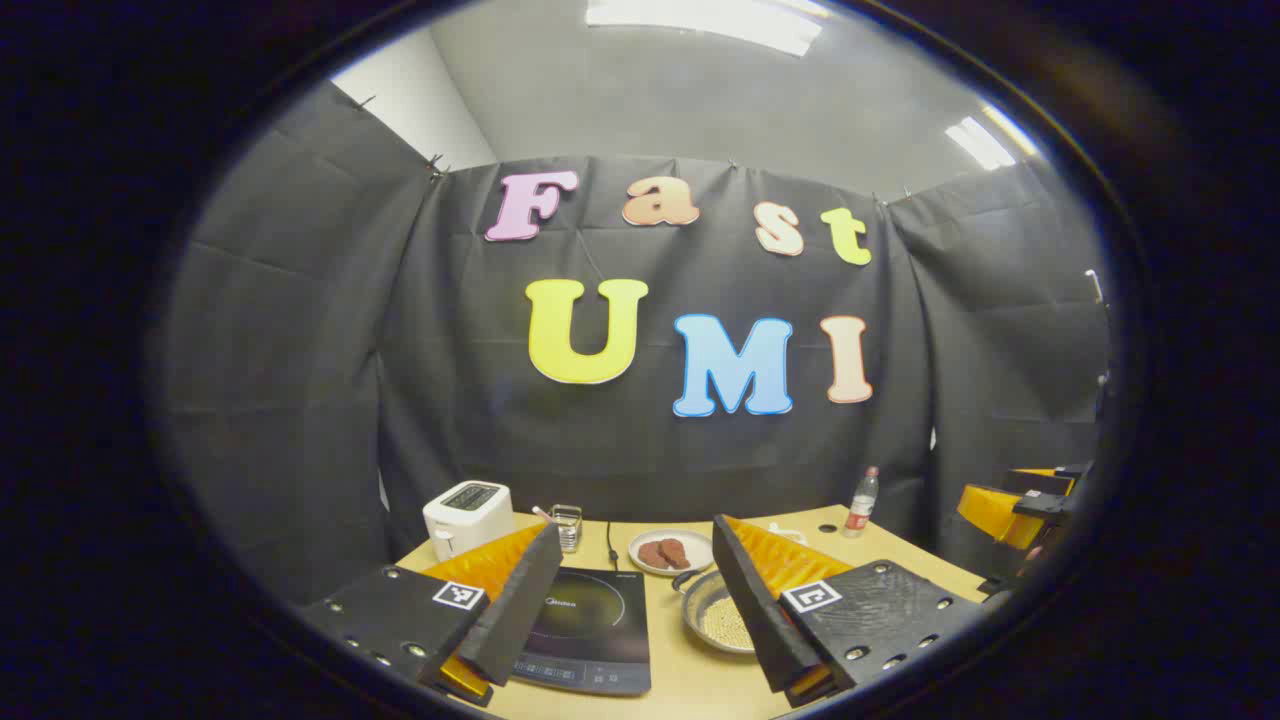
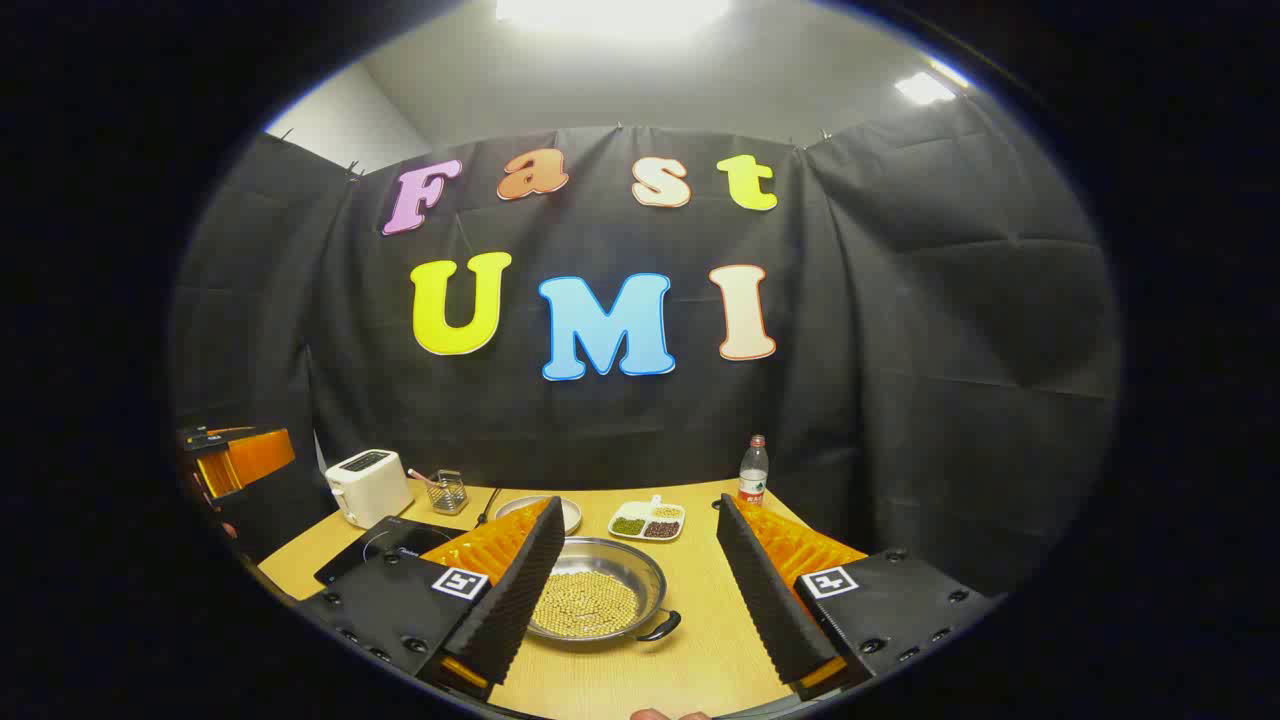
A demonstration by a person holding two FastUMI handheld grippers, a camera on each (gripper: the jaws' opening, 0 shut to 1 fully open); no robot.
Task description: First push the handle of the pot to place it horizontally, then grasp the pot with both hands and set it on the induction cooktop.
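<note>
Hanging above the bench, the right tool is wide open and holds nothing. The left tool is wide open too, with nothing in it. The pot full of small beans sits on the bench beside the induction cooktop, with bare bench around its handle.

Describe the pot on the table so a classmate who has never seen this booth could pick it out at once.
Start at the wooden table before the black cloth wall. Right of the black cooktop sits a shallow silver pot, in front of a small divided dish. It alone is round metal with dark loop handles and full of small pale beans.
</note>
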